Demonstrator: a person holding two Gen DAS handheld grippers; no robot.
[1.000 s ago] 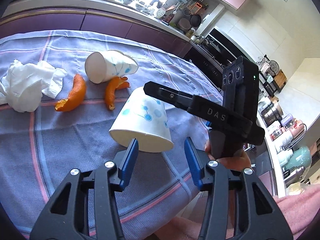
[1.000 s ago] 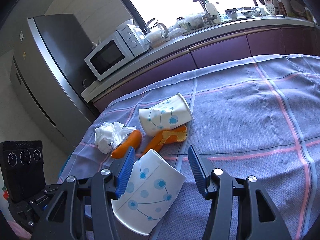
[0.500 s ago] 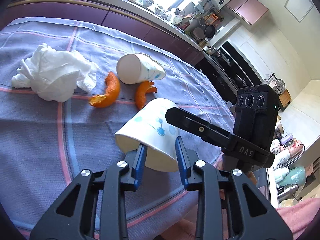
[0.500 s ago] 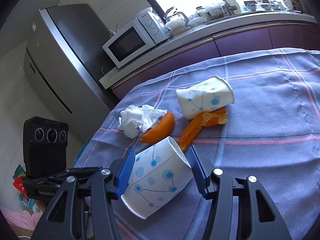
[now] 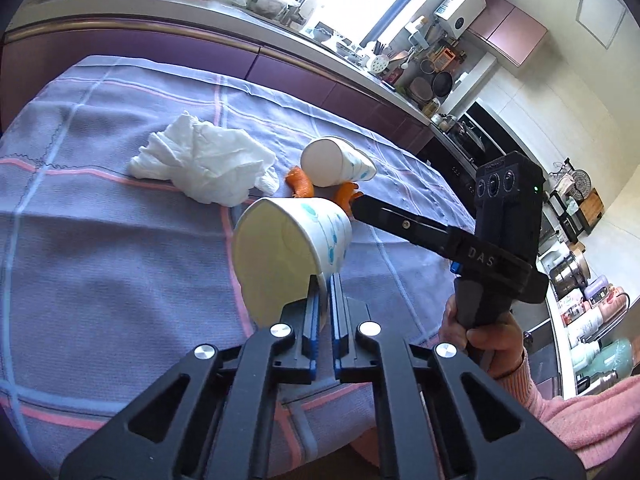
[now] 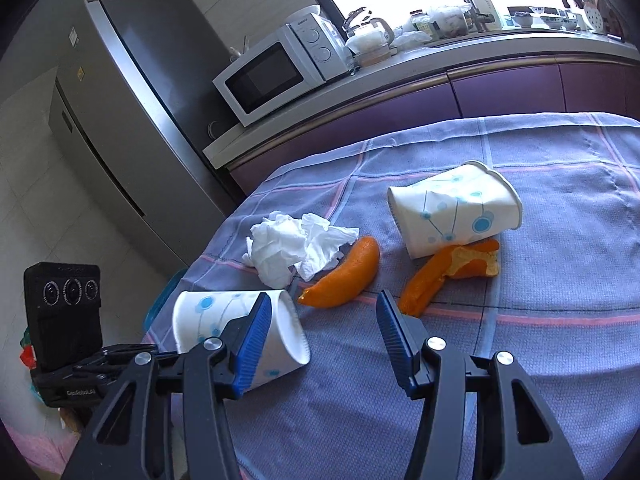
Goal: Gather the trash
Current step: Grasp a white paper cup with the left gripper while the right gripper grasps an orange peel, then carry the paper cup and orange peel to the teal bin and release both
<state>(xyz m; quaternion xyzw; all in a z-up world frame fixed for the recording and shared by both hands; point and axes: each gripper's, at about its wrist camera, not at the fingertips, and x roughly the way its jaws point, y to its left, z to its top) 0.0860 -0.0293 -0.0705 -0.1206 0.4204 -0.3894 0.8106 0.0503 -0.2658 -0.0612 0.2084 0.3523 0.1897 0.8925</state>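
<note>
Trash in hand: white paper cup with blue dots (image 5: 288,248), which my left gripper (image 5: 325,300) is pinching by the rim above the lilac checked tablecloth (image 5: 100,264). I am keeping the squeeze light to avoid crushing; right gripper (image 6: 322,334) is hanging spread, carrying nothing.

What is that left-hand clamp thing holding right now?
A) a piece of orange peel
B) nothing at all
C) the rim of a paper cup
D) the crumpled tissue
C: the left gripper has its jaws pinched shut on the rim of the near cup, while the tissue and the peels lie loose on the table.
</note>
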